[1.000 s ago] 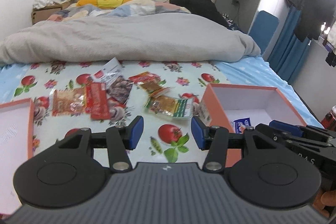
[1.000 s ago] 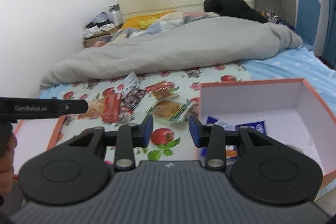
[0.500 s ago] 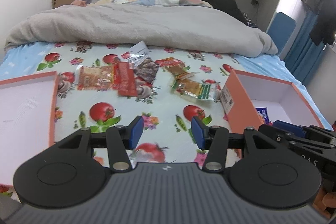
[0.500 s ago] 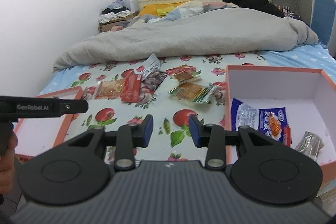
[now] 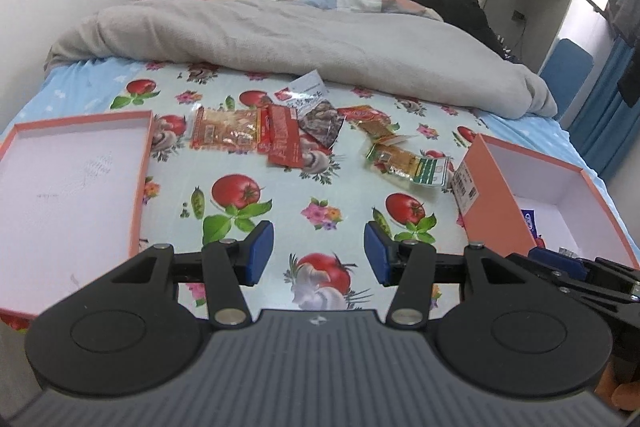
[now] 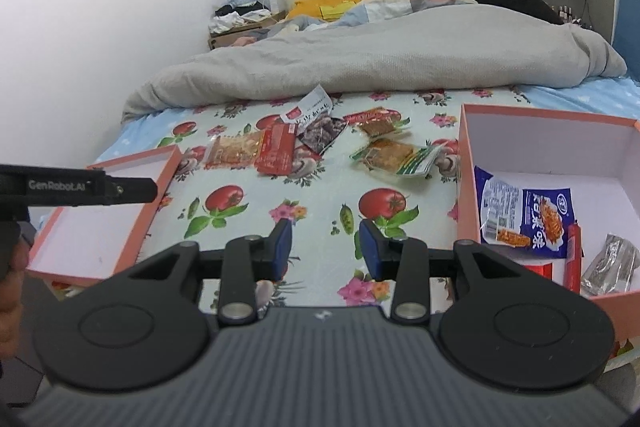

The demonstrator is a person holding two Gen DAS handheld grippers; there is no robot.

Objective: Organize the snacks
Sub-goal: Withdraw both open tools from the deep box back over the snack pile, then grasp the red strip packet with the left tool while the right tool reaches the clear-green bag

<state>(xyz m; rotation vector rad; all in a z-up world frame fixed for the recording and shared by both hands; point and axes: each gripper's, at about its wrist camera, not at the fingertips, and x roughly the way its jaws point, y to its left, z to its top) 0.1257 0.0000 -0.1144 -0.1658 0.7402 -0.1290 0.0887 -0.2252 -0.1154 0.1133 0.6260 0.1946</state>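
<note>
Both claws, left [image 5: 319, 253] and right [image 6: 325, 246], gaping, empty, above scattered snack packets [image 5: 280, 133]

Left tray [image 5: 80, 163]: near corner hidden behind gripper body, left side cut by frame edge. Right box [image 5: 560, 195]: contents mostly hidden by its wall in left view, only a blue scrap [image 5: 530, 221] showing. Red pack [image 6: 573, 259] and silver pack [image 6: 610, 265] in right view: partly behind gripper body, print unreadable. Snack pile [image 6: 316, 143]: overlapping, labels too small to read. Hand [image 6: 12, 279]: cut by left edge.
</note>
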